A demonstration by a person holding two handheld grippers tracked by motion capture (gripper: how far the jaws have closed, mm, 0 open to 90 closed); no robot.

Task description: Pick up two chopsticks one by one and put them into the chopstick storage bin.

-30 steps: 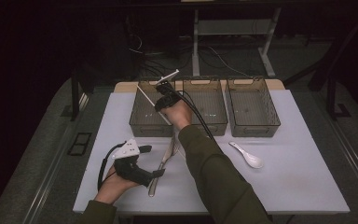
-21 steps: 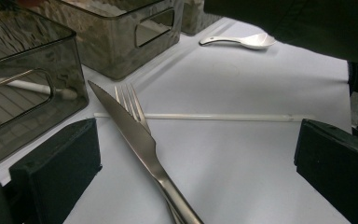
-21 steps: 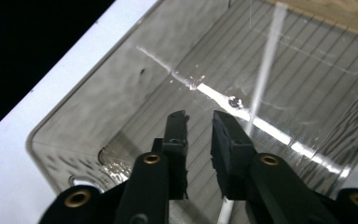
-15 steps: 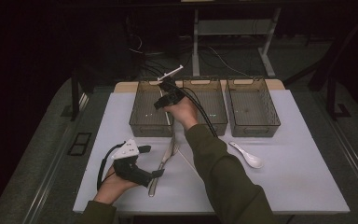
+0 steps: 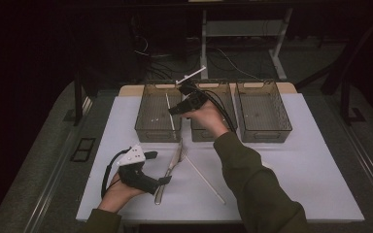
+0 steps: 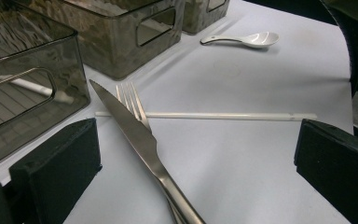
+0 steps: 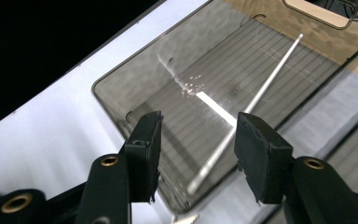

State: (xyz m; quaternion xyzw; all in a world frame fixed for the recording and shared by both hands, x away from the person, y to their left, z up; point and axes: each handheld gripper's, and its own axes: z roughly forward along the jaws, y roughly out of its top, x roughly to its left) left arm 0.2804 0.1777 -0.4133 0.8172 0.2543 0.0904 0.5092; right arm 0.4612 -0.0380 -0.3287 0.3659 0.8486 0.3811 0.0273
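Here both grippers (image 5: 174, 110) (image 5: 162, 180) gape, nothing clamped, over a white table (image 5: 296, 170) in a dark room.

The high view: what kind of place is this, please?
Probably a lab or recording workspace, not a kitchen. A white table stands in a dark room, with loose cables on the floor behind, and three identical grey bins are lined up for sorting cutlery.
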